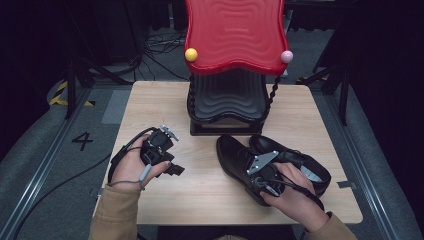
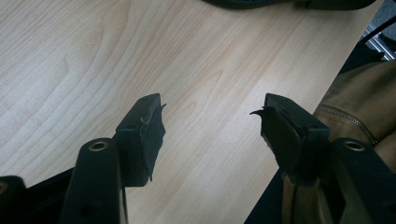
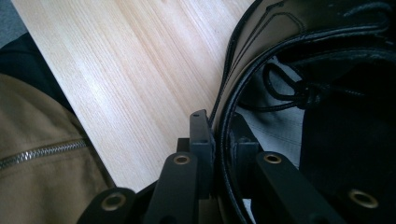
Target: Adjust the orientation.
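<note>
Shoe (image 1: 239,161) at lower centre of the table (image 1: 200,195) is being gripped at its collar by the right hand-held gripper (image 3: 219,140), likely needing lifting toward the rack (image 1: 227,105), while the left hand-held gripper (image 2: 210,126) is hanging open.

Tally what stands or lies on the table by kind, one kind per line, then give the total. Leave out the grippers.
Black shoes: 2, the left shoe gripped at its collar by the right gripper, the right shoe touching beside it.
Shoe rack: 1, black shelf under a red top.
Total: 3
</note>
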`<state>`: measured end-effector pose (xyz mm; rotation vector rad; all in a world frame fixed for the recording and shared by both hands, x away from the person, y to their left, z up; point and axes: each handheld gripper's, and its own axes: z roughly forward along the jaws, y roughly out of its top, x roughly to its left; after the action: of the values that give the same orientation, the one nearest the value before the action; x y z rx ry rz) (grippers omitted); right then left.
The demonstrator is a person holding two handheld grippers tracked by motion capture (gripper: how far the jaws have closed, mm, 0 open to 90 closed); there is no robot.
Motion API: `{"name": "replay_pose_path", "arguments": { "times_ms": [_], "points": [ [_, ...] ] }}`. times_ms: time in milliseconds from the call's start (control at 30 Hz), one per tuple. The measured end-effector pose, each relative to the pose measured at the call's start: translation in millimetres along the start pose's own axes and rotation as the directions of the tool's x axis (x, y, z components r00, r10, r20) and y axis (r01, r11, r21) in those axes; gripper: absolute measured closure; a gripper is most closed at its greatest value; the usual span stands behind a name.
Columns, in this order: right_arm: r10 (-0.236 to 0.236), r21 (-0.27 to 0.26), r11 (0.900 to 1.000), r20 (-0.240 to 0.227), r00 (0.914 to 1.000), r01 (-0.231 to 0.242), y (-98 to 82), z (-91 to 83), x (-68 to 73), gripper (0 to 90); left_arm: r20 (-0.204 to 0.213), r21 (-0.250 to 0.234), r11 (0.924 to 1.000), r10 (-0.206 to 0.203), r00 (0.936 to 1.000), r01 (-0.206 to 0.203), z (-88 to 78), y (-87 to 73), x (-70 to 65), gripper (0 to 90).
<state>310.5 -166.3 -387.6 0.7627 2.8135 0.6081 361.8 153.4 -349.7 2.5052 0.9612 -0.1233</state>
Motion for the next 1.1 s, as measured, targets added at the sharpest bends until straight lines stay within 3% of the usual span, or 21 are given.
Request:
{"name": "replay_pose_path", "arguments": {
  "times_ms": [67,233,367,500,533,567,833,900,967,1100],
  "points": [
    [0.027,0.009,1.000,-0.015,0.9995,-0.027,-0.7,2.9,4.2,82.9,0.004,0.002,1.0000,0.001,1.0000,-0.001,1.2,1.2,0.3,39.5],
    [0.011,0.031,0.999,-0.024,0.9997,-0.011,-0.3,8.3,10.1,82.0,0.004,0.006,1.0000,0.001,1.0000,-0.001,2.3,2.4,0.8,39.4],
    [0.017,0.074,0.997,-0.072,0.9973,-0.012,-0.7,18.4,16.7,79.7,0.007,0.005,1.0000,-0.002,1.0000,0.002,2.1,2.7,1.4,39.4],
    [0.015,0.079,0.997,-0.065,0.9978,-0.010,-0.3,18.2,16.9,79.0,0.008,0.005,1.0000,0.003,1.0000,-0.003,2.5,3.9,1.7,39.4],
    [0.028,0.076,0.997,-0.090,0.9956,-0.021,-2.0,18.1,14.2,76.3,0.010,0.005,1.0000,0.004,0.9999,-0.004,2.7,5.1,2.1,39.4],
    [0.043,0.066,0.997,-0.114,0.9926,-0.035,-3.8,17.2,12.3,74.7,0.010,0.002,1.0000,0.004,0.9999,-0.004,3.0,6.1,2.2,39.3],
    [0.076,-0.008,0.997,-0.178,0.9811,-0.078,-8.2,4.6,5.8,63.9,0.016,0.009,0.9998,0.016,0.9998,-0.016,5.5,12.2,2.7,39.1],
    [0.118,-0.047,0.990,-0.210,0.9707,-0.130,-9.8,-2.8,0.1,61.0,0.018,0.008,0.9998,0.019,0.9997,-0.019,6.6,13.8,2.9,38.9],
    [0.120,-0.068,0.988,-0.221,0.9679,-0.138,-10.7,-6.2,-3.0,60.0,0.016,0.013,0.9997,0.018,0.9997,-0.019,7.1,14.4,2.7,38.9],
    [0.141,-0.159,0.970,-0.232,0.9624,-0.181,-16.1,-26.2,-18.3,57.9,0.018,0.012,0.9998,0.018,0.9997,-0.018,8.0,15.4,3.0,38.4]
  ]
}}
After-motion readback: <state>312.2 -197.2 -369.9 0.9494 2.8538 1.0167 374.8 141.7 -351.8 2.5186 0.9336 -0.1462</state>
